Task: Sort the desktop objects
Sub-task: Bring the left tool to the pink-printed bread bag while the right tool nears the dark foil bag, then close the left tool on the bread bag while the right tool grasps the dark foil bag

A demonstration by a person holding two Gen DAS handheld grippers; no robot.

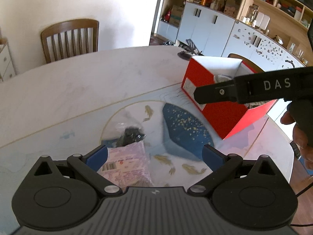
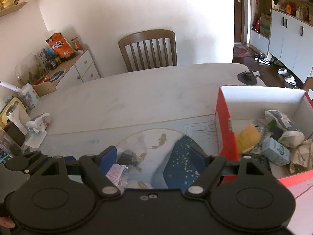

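A clear plastic bag with a pink printed label and a dark item inside lies on the fish-patterned mat. My left gripper is open just above it, with the bag beside the left blue pad. In the right wrist view the same bag lies near the left pad of my open right gripper. The red box with white inside stands to the right and holds a yellow plush, tissue packs and a light-blue carton. The right gripper reaches across in front of the red box.
A wooden chair stands behind the white table. A small black round object sits at the far right corner. A tissue pack lies at the table's left edge, beside a cluttered sideboard. A hand holds the right gripper.
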